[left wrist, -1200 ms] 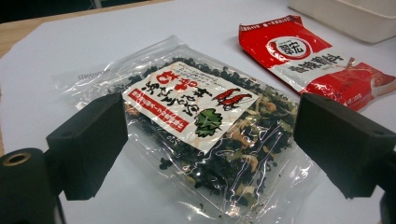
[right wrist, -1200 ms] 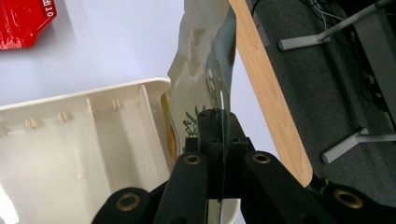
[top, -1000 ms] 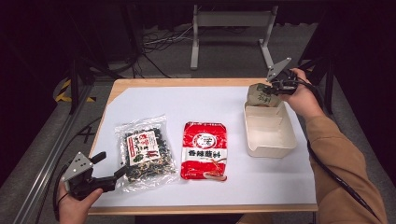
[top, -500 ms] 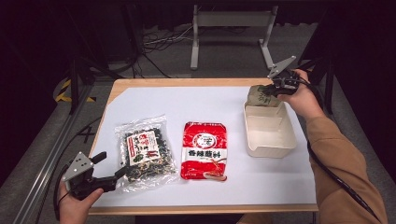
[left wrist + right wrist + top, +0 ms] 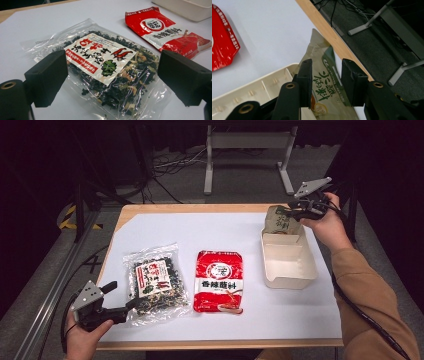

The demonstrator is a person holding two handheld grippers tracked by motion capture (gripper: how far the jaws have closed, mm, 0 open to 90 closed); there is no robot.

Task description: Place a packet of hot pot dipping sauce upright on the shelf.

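Jaws of right gripper (image 5: 324, 82) close about green packet (image 5: 325, 87) over tray (image 5: 290, 265); left gripper (image 5: 112, 75) wide before seaweed bag (image 5: 105, 72).

A clear seaweed packet (image 5: 154, 282) shows dark flakes and a white-and-red label. A red noodle packet (image 5: 218, 281) has white lettering. An olive-green pouch (image 5: 281, 221) sits above a cream tray (image 5: 290, 266). The bench (image 5: 200, 222) is white, edged in light wood.
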